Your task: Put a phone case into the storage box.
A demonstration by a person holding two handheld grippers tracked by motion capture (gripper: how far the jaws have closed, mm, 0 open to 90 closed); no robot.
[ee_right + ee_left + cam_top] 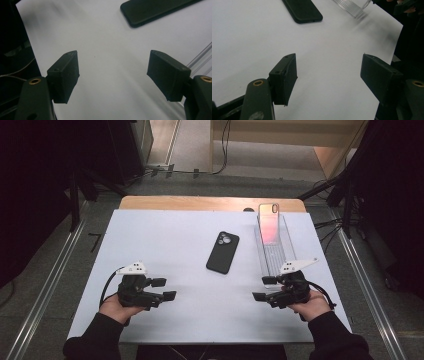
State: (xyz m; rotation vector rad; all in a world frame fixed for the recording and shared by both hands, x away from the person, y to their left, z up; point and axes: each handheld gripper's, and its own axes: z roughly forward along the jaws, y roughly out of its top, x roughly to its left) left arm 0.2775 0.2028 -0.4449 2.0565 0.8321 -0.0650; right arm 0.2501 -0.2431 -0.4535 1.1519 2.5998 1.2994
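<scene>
Both claws, left [167, 289] and right [261, 288], spread wide, empty. Black matte phone case [223, 252] flat mid-bench, twelve o'clock. Risk: skidding on smooth white bench [165, 235] under careless pinching.

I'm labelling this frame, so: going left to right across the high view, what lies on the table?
Left gripper → black phone case → right gripper → clear tray, with a pink phone leaning at its far end.
</scene>
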